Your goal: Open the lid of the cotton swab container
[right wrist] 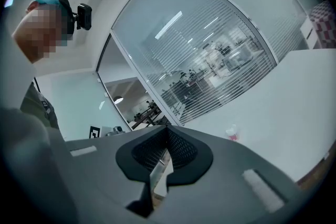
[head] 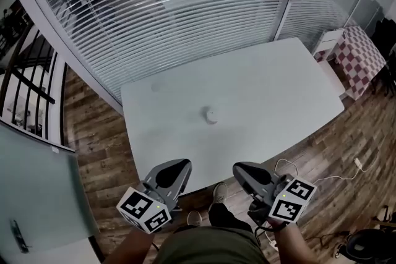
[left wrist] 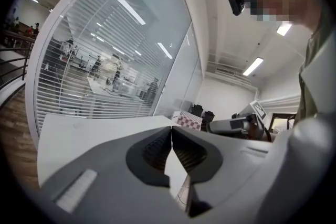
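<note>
A small round cotton swab container (head: 211, 115) with a pale lid stands alone near the middle of the white table (head: 272, 80); in the right gripper view it shows as a tiny tub (right wrist: 231, 134) far off on the tabletop. Both grippers hang low in front of the person's body, short of the table's near edge and well away from the container. My left gripper (head: 178, 165) is shut with nothing between its jaws, tips meeting (left wrist: 171, 128). My right gripper (head: 239, 167) is shut and empty too, tips touching (right wrist: 168, 127).
A curved glass wall with slatted blinds (head: 185, 15) runs behind the table. A checkered red-and-white stool (head: 364, 59) stands at the far right. Wood flooring (head: 93, 151) surrounds the table, with a cable and plug (head: 357, 164) lying on it at right.
</note>
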Demonstrator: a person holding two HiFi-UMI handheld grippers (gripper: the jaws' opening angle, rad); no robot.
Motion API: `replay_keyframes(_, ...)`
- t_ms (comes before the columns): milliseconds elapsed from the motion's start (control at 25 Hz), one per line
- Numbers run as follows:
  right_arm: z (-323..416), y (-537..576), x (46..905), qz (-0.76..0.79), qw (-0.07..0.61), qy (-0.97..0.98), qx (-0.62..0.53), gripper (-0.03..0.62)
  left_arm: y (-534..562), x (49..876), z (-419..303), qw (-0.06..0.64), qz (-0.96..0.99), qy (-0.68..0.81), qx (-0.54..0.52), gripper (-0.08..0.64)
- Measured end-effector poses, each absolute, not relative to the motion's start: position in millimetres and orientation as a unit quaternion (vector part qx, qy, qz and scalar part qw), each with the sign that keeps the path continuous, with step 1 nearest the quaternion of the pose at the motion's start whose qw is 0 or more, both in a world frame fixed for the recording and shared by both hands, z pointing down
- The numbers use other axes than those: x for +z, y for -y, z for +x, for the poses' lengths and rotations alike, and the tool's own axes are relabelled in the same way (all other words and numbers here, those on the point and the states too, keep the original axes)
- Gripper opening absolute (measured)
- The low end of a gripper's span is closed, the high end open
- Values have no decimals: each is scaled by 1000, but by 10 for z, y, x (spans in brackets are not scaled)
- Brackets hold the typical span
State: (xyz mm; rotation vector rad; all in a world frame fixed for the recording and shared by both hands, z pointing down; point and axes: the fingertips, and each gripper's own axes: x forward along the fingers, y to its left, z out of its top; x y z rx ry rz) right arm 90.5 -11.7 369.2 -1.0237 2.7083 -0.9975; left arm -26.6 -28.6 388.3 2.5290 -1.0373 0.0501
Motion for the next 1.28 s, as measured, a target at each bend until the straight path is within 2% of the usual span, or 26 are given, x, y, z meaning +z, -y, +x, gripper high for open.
replay_keyframes(720, 1212, 928, 4042, -273, 3, -894, -356, 9, 960, 4578, 18, 222, 874, 426, 71, 9)
replay_keyframes(1120, 1194, 1077, 4371, -271, -13, -885, -379, 9, 1219, 5085, 37, 209, 875, 425, 104, 10)
replay_keyframes(1280, 1150, 1100, 4460, -276, -22, -881, -383, 9, 1371, 5309, 66, 194, 883, 408, 129, 50)
